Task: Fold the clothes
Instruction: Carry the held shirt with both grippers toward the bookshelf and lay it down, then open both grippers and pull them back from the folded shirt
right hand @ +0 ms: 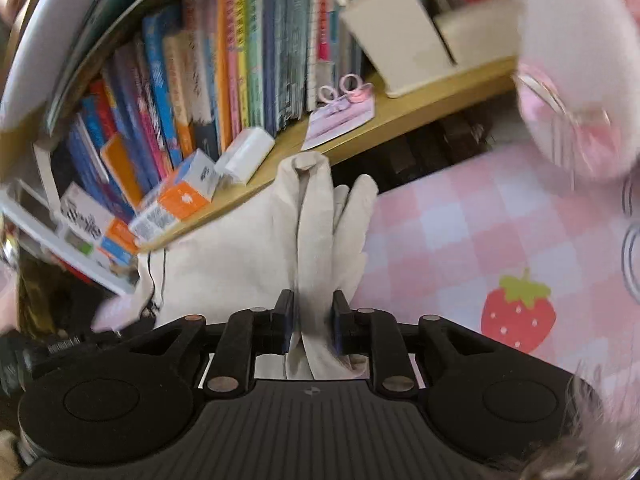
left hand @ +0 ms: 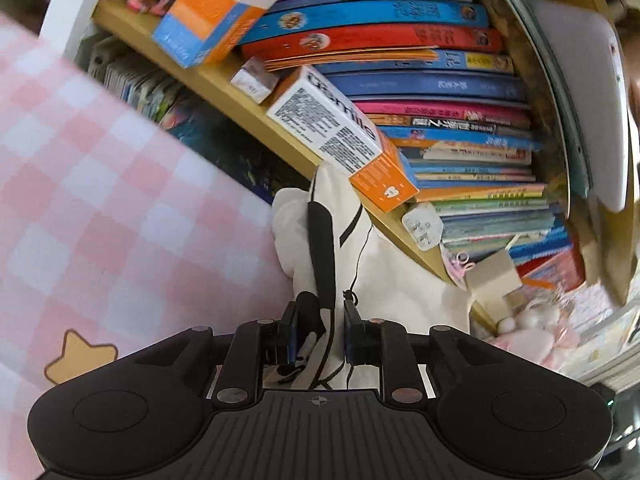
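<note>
A white garment point(left hand: 392, 280) with a black strap point(left hand: 322, 248) and a thin black cord hangs bunched in front of a bookshelf. My left gripper point(left hand: 320, 332) is shut on a fold of it, and the cloth fills the narrow gap between the pads. In the right wrist view the same cream-white garment point(right hand: 240, 248) stretches up toward the shelf edge. My right gripper point(right hand: 313, 320) is shut on a vertical pleat of it. The garment's lower part is hidden behind both gripper bodies.
A pink checked bedsheet point(left hand: 100, 200) lies to the left, seen again with a strawberry print point(right hand: 518, 316) on the right. Close behind stands a wooden bookshelf point(left hand: 224, 84) with books point(left hand: 440, 120) and orange-white boxes point(left hand: 340, 136). A pink plush toy point(right hand: 572, 80) sits at upper right.
</note>
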Available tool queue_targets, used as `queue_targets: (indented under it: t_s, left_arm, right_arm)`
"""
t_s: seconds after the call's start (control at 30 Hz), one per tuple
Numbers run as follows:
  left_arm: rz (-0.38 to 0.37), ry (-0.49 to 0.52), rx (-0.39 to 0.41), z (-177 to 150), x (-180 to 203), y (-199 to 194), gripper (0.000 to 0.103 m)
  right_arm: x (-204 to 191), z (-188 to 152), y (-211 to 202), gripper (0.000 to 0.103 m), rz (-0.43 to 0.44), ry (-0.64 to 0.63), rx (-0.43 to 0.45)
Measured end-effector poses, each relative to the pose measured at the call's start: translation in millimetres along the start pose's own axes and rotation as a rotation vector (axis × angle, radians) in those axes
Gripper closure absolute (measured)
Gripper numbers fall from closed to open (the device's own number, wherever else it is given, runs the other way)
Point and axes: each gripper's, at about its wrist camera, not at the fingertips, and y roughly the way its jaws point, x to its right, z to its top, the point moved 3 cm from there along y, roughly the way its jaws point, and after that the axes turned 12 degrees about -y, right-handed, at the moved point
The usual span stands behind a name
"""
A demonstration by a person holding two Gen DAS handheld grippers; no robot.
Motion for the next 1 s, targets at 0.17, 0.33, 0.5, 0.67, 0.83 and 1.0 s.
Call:
queue_targets:
  t_s: [0.17,0.33,0.5,0.67,0.83,1.0]
  left_arm:
    - [0.052,0.091,0.012,-3,12,-1,0.077]
    - [0.139,0.206,0.082,-6,30,-17,0.069]
    - [0.165,0.260,0.169,-15,46,-44,0.069]
    - [0.260,0.347,0.209,-45,68,-63,0.049]
    - [0.332,0.428,0.245,-86,87,-79,0.024]
    - [0.388,0.485,0.246,-128,105,-91,0.021]
  right_arm:
    - [1,-1,1,0.082,0.000,0.024,-0.003]
    - [-2,1,-9,0.065,-0.035,0.001,-0.003]
    - [-7,2,-35,0.059,-0.056,-0.041,0.029]
    - [-22,-4,-59,0.044,-0.135,-0.112,0.060]
    - [-48,-23,-81,0.026,-0.238,-0.234,0.045]
    - [-78,-50,-99,0.015,-0.313,-0.382,0.048]
